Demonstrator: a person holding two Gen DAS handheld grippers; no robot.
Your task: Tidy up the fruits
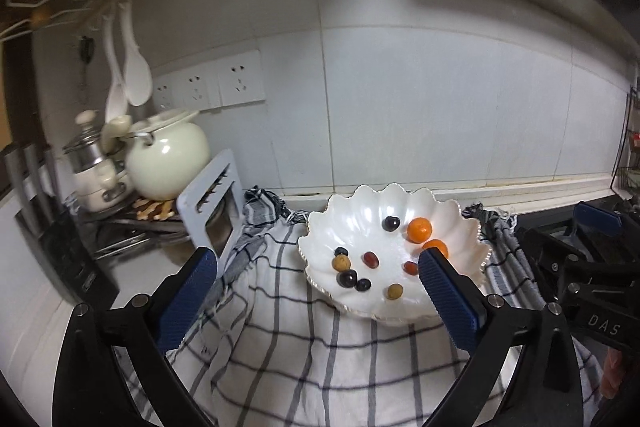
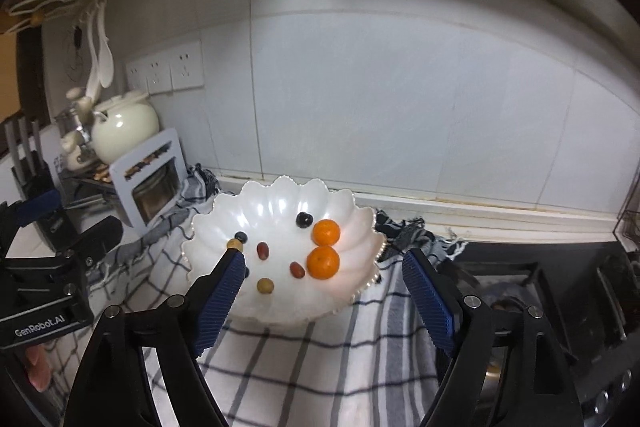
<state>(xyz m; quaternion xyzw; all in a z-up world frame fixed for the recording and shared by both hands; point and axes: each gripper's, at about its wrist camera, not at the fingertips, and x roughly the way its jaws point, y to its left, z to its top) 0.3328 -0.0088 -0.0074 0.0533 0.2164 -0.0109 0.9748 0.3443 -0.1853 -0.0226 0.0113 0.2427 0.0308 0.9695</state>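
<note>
Left gripper (image 1: 318, 261): released, jaws spread wide, nothing between the blue pads; raised above the checked cloth (image 1: 304, 359). Right gripper (image 2: 324, 263): likewise released and empty, jaws wide, above the same cloth (image 2: 304, 359).

Scalloped white bowl (image 1: 400, 203) (image 2: 280, 199): ahead of both grippers, resting on the cloth. From the left wrist view its near rim runs between the fingertips, and the right fingertip (image 1: 430, 261) overlaps its inner wall. From the right wrist view the left fingertip (image 2: 236, 259) overlaps the bowl's left rim; the right fingertip stands just outside the bowl's right edge.

Contents of bowl:
- two oranges (image 2: 324, 247), touching each other, at the bowl's right side;
- dark berries (image 1: 390, 223), scattered singly;
- red oblong fruits (image 2: 263, 251), apart, near the centre;
- tan round fruits (image 2: 265, 285), one toward the near wall.

Surroundings: tiled wall (image 2: 400, 107) directly behind the bowl's far rim. Cream pot (image 1: 168, 155) and pale cutting board (image 1: 212, 211) ahead-left. Stove (image 2: 540, 287) to the right, beside the cloth's edge. Bare cloth lies beneath both grippers.
</note>
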